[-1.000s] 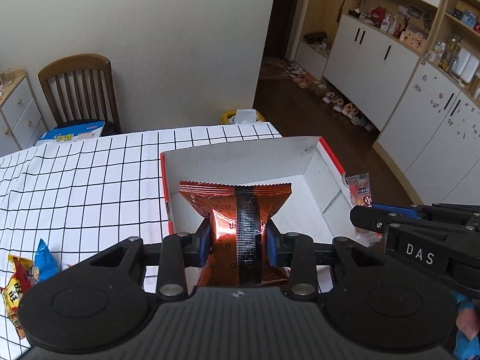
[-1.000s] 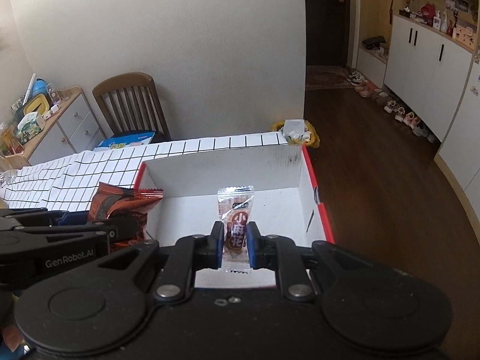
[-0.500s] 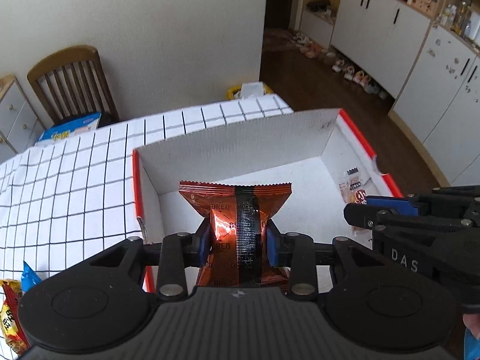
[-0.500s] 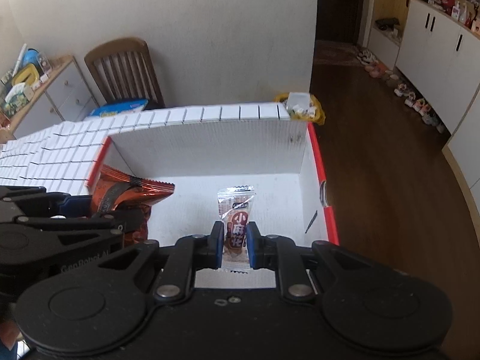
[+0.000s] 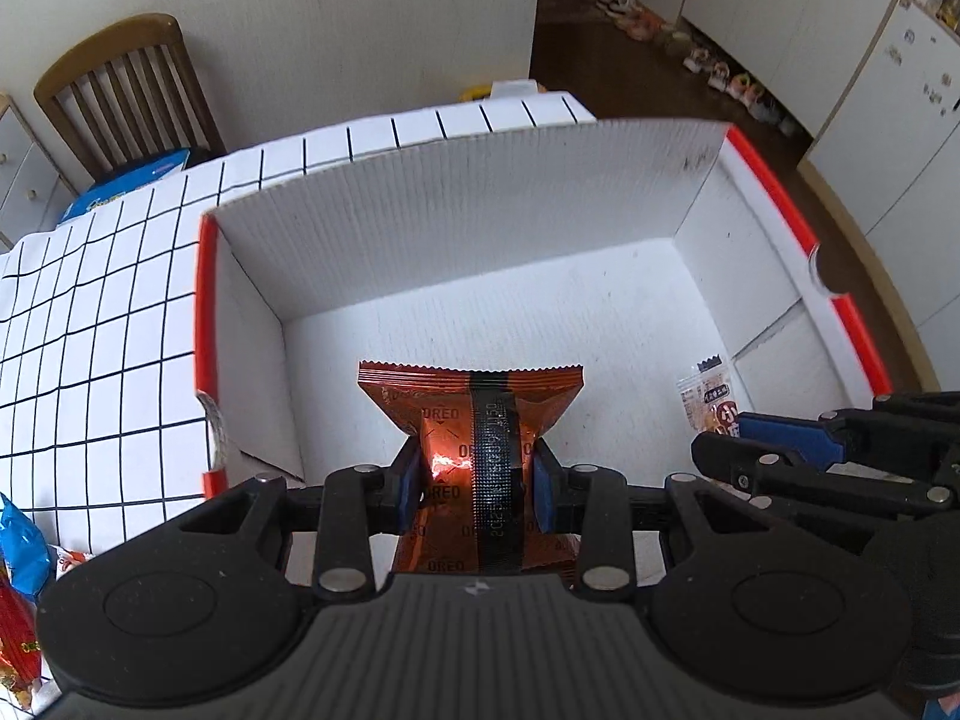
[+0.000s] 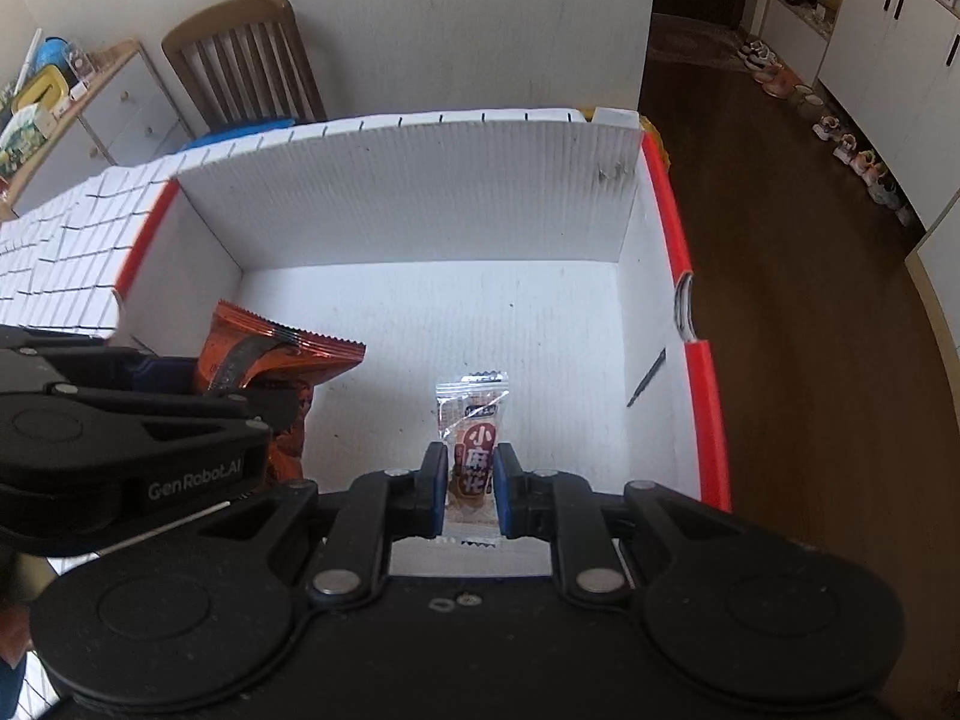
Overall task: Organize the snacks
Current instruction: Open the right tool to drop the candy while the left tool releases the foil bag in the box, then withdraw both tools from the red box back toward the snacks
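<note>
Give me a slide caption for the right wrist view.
Right gripper holds a small clear snack packet over the white box.

"OREO" on the orange packet (image 5: 462,420); "GenRobot.AI" on the left gripper (image 6: 195,483); "小麻花" on the small sachet (image 6: 474,450).

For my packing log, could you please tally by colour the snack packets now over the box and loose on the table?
Orange Oreo packet, in the left gripper: 1
Clear packet, in the right gripper: 1
Blue packet, on the table: 1
Red packet, on the table: 1
Total: 4
</note>
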`<state>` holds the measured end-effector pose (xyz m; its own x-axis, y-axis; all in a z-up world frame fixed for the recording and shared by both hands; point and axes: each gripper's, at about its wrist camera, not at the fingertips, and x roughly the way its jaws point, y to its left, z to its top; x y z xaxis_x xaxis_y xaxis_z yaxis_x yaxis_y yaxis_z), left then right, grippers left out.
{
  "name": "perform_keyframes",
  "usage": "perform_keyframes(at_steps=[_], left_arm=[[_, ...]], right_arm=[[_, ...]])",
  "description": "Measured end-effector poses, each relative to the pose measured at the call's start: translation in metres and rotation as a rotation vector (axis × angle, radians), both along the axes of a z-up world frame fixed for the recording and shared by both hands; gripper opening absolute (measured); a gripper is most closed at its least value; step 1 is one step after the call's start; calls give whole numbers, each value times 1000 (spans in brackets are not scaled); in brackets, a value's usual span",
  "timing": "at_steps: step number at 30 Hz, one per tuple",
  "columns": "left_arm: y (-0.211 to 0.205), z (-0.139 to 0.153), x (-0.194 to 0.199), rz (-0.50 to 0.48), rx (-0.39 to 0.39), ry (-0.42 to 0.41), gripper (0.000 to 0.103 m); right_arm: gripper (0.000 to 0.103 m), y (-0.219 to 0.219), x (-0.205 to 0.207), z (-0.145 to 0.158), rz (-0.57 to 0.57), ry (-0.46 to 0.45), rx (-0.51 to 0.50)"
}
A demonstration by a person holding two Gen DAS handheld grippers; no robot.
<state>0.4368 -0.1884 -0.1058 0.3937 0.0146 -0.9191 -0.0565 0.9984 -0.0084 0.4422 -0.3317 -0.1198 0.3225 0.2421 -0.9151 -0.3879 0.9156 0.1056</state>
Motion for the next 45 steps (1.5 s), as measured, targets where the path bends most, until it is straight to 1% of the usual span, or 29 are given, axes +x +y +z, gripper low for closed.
perform_keyframes(at_steps=[2, 7, 9, 13, 16, 17, 19, 21, 35, 39, 45], left_arm=[[-1, -2, -1, -4, 4, 5, 35], [-3, -4, -2, -13, 7, 15, 36], [-5, -6, -1, -17, 15, 23, 36], [-7, -4, -3, -28, 22, 7, 37], [-7, 1, -6, -27, 20, -5, 40], [-7, 3, -8, -26, 18, -11, 41], [-6, 8, -12, -20, 7, -24, 52], [-4, 15, -16, -17, -4, -44, 55], [1, 59, -52, -33, -11, -147, 55], [7, 71, -65, -32, -16, -172, 55], [22, 88, -88, -27, -32, -212, 55]], right_arm=[[15, 1, 1, 0, 2, 3, -4], [22, -1, 5, -1, -2, 19, -2], [22, -3, 4, 0, -5, 20, 1], [24, -7, 2, 4, -4, 4, 12], [25, -10, 0, 8, -12, -3, 17], [26, -11, -1, 10, -15, -7, 20], [27, -14, -3, 14, -17, -14, 28], [29, -16, -7, 18, -21, -23, 36], [41, -14, -36, 60, -19, -102, 59], [43, -9, -47, 71, -14, -129, 66], [49, -1, -67, 88, -11, -163, 87]])
